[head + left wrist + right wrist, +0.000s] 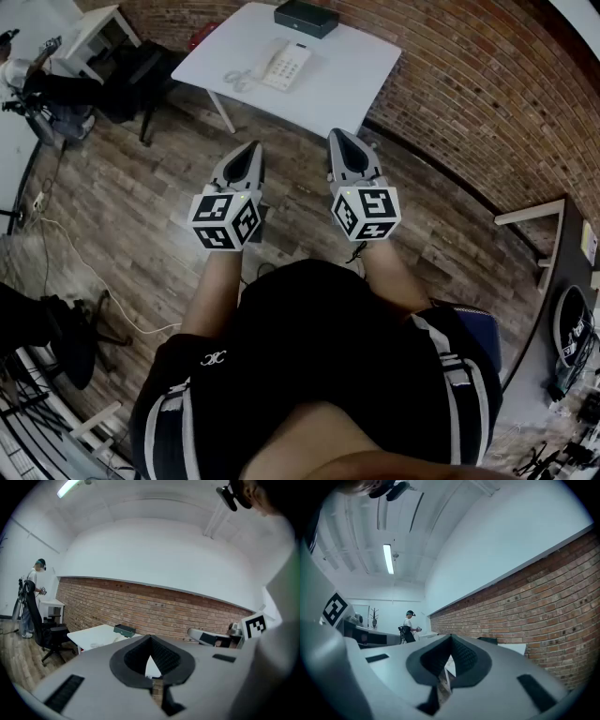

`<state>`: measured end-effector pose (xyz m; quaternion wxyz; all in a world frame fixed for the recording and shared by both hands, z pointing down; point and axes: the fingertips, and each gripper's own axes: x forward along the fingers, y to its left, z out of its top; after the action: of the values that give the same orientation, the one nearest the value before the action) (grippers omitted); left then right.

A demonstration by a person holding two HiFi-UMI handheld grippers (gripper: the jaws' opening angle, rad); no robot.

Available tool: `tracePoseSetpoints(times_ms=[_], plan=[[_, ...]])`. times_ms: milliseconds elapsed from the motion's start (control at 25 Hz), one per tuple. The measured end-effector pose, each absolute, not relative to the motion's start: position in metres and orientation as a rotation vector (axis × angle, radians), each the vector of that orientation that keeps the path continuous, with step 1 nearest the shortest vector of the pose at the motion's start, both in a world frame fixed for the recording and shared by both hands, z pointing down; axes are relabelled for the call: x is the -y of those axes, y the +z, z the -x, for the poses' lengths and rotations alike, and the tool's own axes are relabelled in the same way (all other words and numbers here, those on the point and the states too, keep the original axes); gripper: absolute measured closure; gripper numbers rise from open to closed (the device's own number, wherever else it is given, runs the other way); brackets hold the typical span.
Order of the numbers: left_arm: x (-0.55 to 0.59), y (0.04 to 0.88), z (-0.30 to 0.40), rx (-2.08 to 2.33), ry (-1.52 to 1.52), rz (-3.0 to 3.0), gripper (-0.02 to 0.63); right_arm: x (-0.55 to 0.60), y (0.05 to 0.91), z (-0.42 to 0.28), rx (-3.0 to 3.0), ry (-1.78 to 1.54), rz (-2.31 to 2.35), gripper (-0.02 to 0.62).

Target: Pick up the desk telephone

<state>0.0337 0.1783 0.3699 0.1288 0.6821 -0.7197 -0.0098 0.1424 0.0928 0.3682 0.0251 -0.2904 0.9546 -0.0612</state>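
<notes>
A white desk telephone (286,66) with a coiled cord lies on a white table (356,75) by the brick wall, well ahead of me in the head view. My left gripper (250,150) and right gripper (338,139) are held side by side over the wood floor, short of the table, both shut and empty. In the left gripper view the table (89,637) shows beyond the closed jaws; the phone there is too small to make out. The right gripper view looks along the brick wall, with a strip of the table (513,648) past the jaws.
A dark green box (306,17) sits at the table's far edge, also seen as the box (124,630). A black office chair (49,630) stands left of the table. Another person (33,595) stands by a small white desk (94,33). Cables trail over the floor at the left.
</notes>
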Motion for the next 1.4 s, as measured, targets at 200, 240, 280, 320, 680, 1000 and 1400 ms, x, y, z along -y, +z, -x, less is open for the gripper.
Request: tracePoseSetpoints(times_ms=[200,240,280,320,680,1000,1400], plan=[[-0.182,0.364,-0.040,2.130,0.003,-1.991,0.606,-0.095,0.362,-0.151,-2.920,-0.180,0.933,0.597],[-0.182,0.364,-0.042,2.132,0.001,-1.988,0.606,-0.093,0.362,-0.153,-2.911,-0.185,0.945,0.597],[-0.181,0.364,-0.042,2.132,-0.005,-1.983,0.606,-0.092,0.361,-0.154,-2.905,-0.189,0.949,0.597],[-0.181,0.365,-0.042,2.132,-0.012,-1.977,0.606,-0.092,0.360,-0.154,-2.901,-0.192,0.942,0.597],[-0.179,0.369,-0.049,2.178,-0.009,-1.926,0.606,-0.090,0.359,-0.160,-2.905,-0.179,0.867,0.597],[-0.175,0.369,-0.050,2.214,0.019,-1.898,0.606,-0.085,0.364,-0.161,-2.914,-0.201,0.833,0.597],[-0.152,0.373,-0.021,2.228,0.001,-1.914,0.606,-0.064,0.371,-0.126,-2.936,-0.190,0.795,0.597]])
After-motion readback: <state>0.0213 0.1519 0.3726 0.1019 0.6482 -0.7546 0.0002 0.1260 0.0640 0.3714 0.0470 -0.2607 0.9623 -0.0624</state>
